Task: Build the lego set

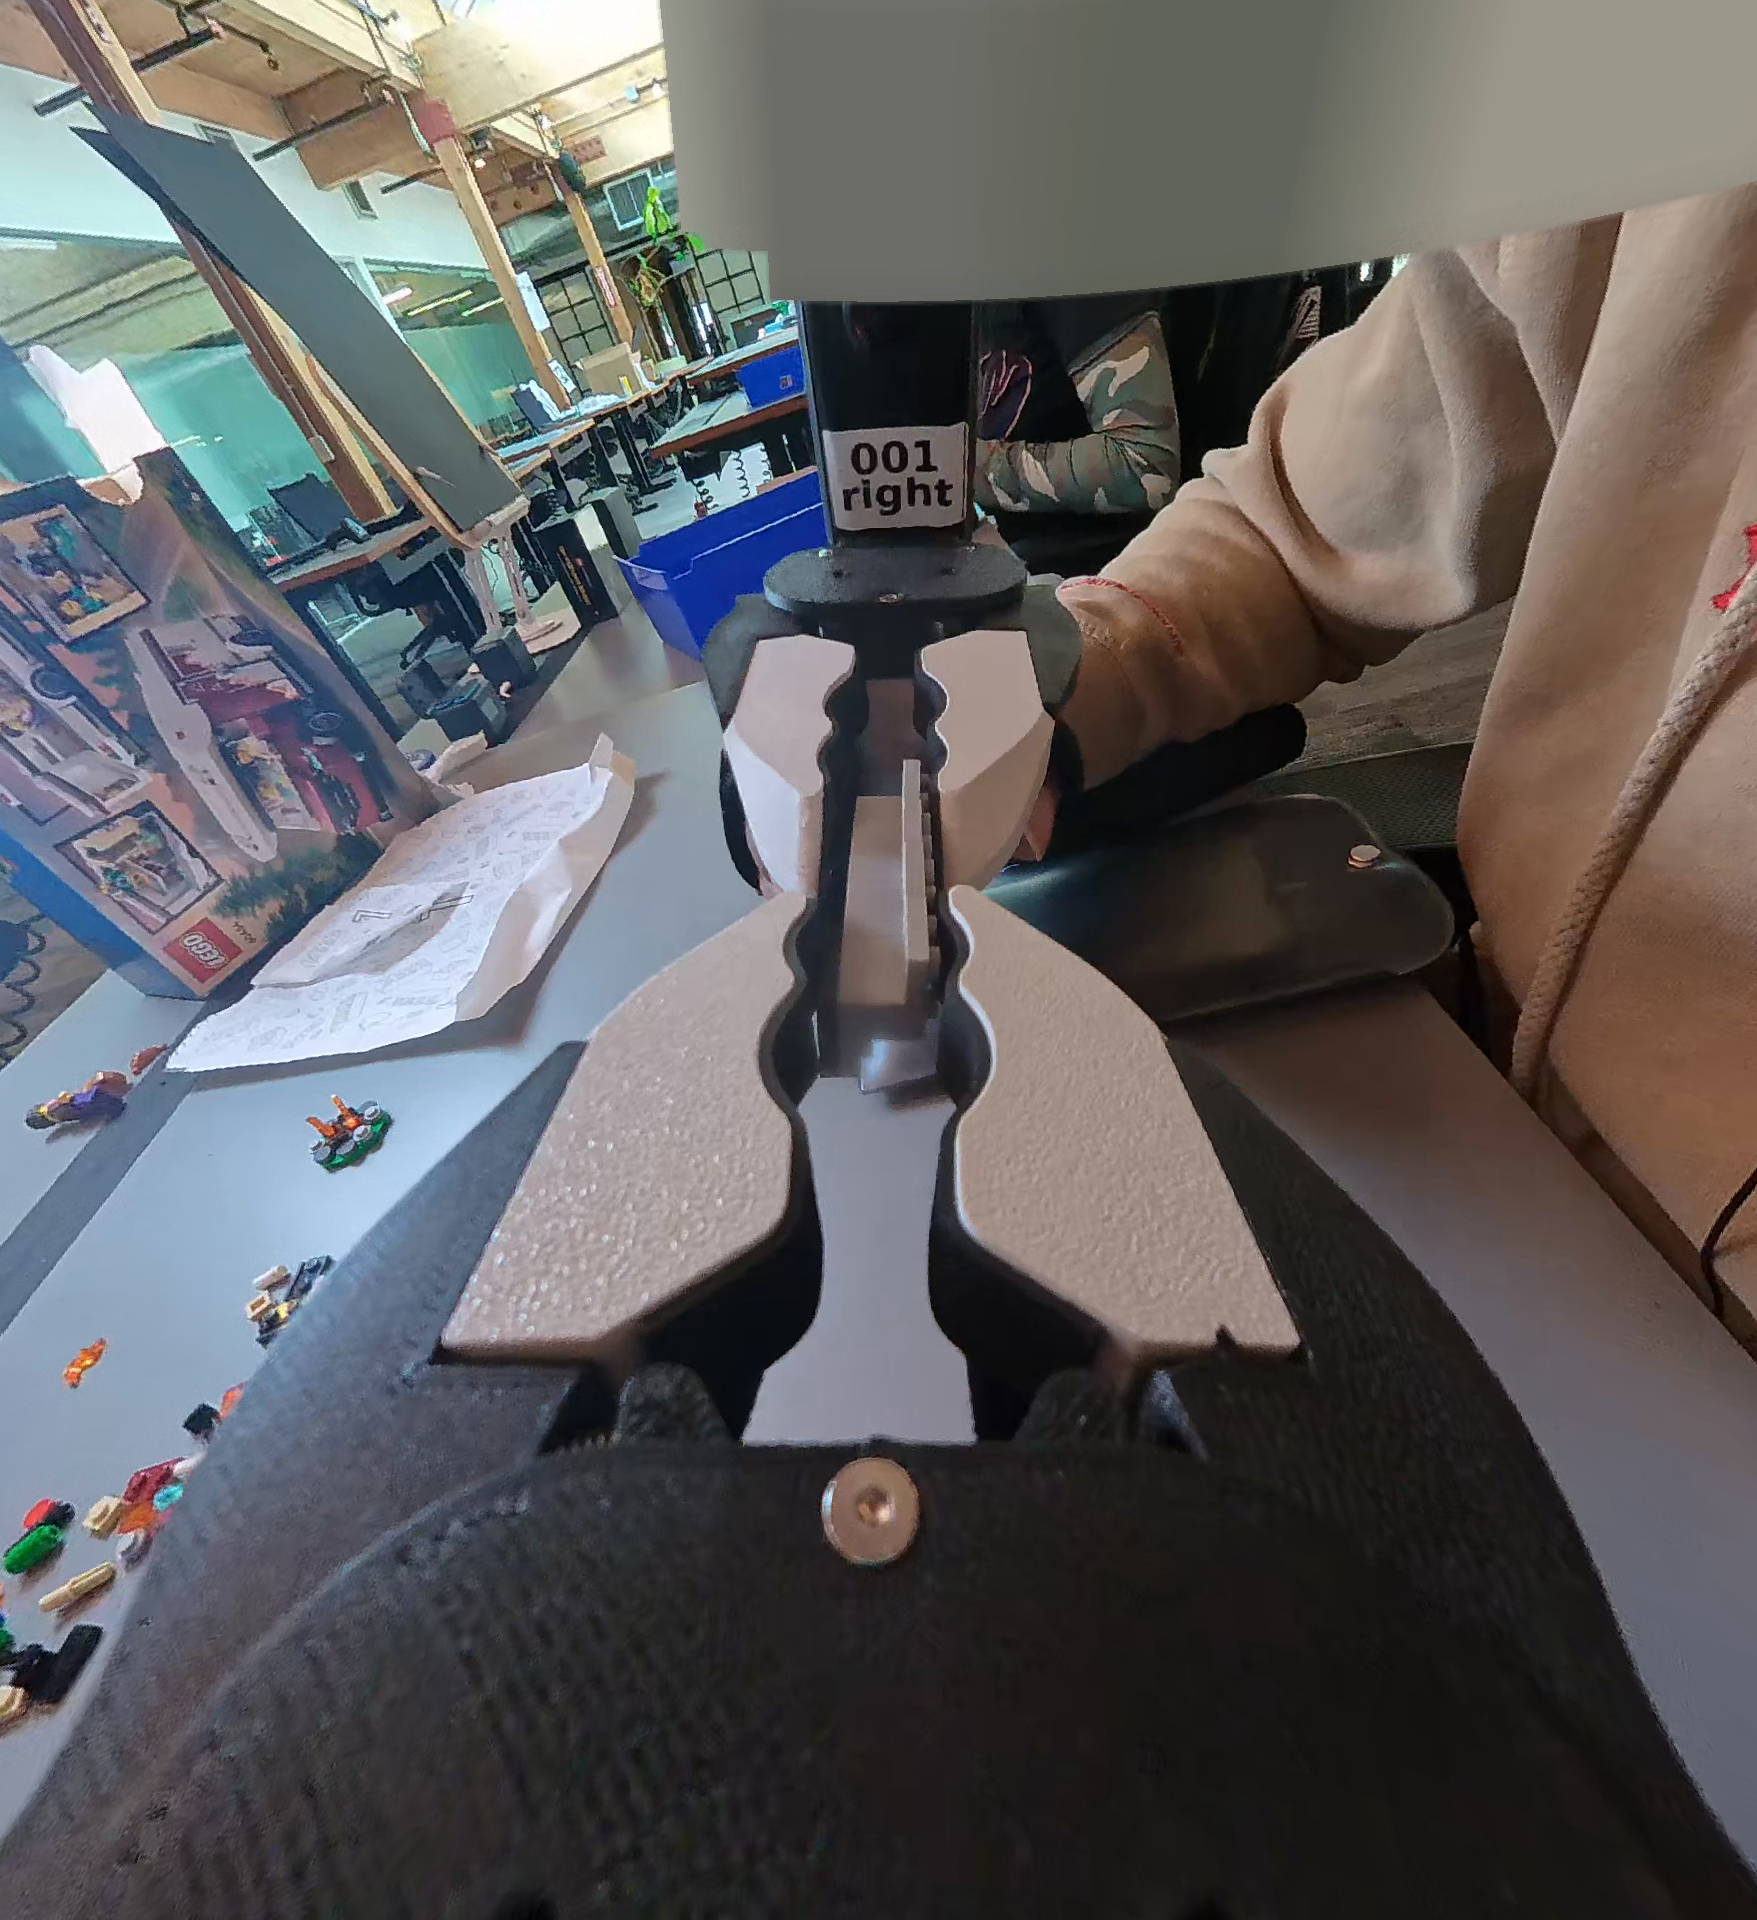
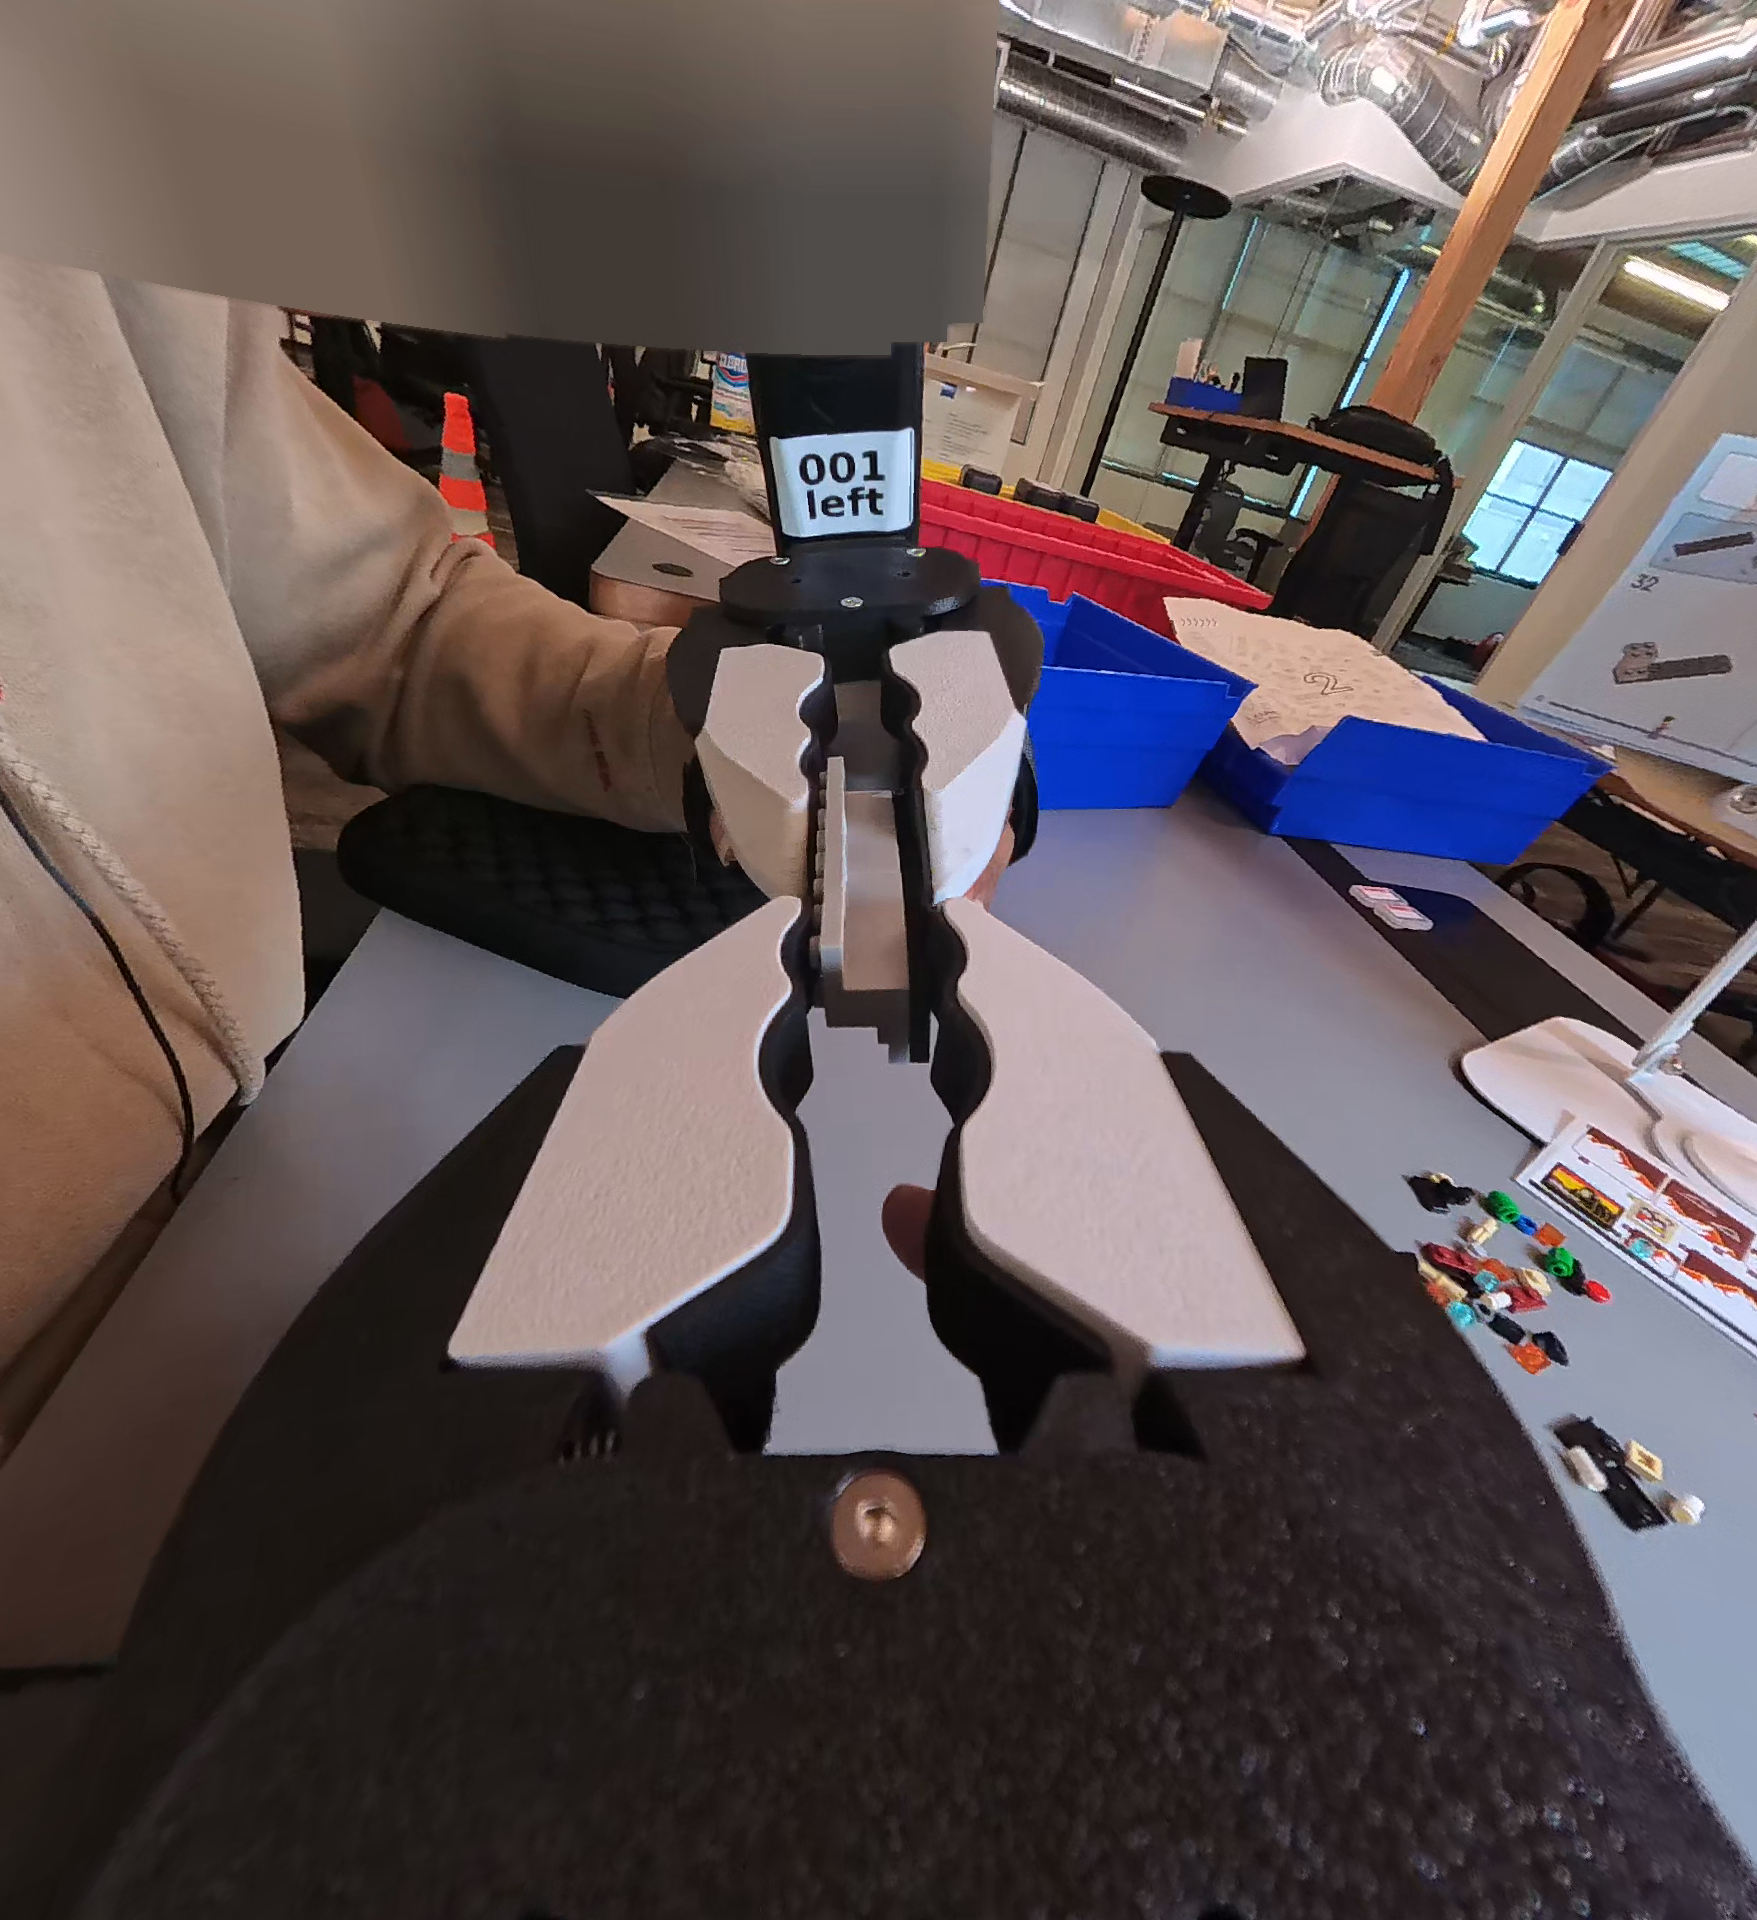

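Two grippers face tip to tip over my grey table (image 1: pixel 230 1195); left gripper (image 1: pixel 874 1023) and right gripper (image 2: pixel 869 1013) both clamp one long grey lego assembly (image 1: pixel 879 925) between them, ends pinched. Loose lego pieces (image 2: pixel 1508 1273) at 3 o'clock in right view; lego box (image 1: pixel 157 727) at 10 o'clock in left view.

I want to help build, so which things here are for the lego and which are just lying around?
For the job:
grey lego assembly, held between the left gripper and right gripper
loose lego pieces
instruction booklet
sticker sheet

Just lying about:
lego box
blue bins
orange cone
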`<state>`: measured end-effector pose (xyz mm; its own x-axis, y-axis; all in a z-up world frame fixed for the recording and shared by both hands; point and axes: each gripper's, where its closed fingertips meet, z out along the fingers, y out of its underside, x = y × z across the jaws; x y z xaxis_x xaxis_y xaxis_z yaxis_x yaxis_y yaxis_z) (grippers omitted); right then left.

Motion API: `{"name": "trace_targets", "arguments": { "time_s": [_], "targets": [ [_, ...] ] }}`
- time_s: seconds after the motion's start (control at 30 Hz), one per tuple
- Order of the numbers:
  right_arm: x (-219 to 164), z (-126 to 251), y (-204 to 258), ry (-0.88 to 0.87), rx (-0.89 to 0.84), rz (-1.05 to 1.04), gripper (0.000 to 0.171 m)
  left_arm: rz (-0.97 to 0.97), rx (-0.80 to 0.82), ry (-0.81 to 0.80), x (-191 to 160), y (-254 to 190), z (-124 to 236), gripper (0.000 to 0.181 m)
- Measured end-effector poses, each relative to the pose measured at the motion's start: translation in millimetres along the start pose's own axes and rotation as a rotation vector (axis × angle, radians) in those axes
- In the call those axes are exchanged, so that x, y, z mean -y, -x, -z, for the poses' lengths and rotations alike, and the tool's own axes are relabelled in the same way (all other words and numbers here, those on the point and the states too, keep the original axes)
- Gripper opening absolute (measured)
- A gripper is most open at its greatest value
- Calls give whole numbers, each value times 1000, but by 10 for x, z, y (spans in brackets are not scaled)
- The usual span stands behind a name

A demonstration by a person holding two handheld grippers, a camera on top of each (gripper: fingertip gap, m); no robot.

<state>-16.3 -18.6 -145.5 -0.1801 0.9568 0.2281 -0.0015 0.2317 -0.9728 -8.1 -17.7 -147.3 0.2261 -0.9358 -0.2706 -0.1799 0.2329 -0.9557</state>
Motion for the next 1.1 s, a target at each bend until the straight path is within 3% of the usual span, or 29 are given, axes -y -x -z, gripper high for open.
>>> {"name": "trace_targets", "arguments": {
  "time_s": [0.13, 0.23, 0.33, 0.43, 0.67, 0.77, 0.9, 1.1],
  "targets": [
    [-27, -23, -93, -39, 8, -202, 19, 0, 50, -20, -11, 103, 23, 21],
    [-24, 4, -217, -121, 107, -659, 19, -58, 111, 3, -43, 199, 80, 32],
    [-70, 41, -273, -183, 263, -1105, 19, -98, 153, 43, -99, 261, 95, 31],
    [-178, 31, -222, -166, 351, -1268, 19, -106, 162, 72, -162, 274, 81, 27],
    [-151, 36, -271, -173, 320, -1232, 22, -21, 130, 47, -152, 267, 86, 18],
    [-111, 113, -380, -153, 189, -911, 39, 125, 135, -20, -122, 385, 159, 18],
    [-206, 156, -462, 3, -31, -429, 44, 443, 86, -177, -11, 526, 252, 18],
    [-178, 40, -442, -20, -95, -406, 37, 795, 25, -287, -6, 603, 229, 18]
  ]
}}
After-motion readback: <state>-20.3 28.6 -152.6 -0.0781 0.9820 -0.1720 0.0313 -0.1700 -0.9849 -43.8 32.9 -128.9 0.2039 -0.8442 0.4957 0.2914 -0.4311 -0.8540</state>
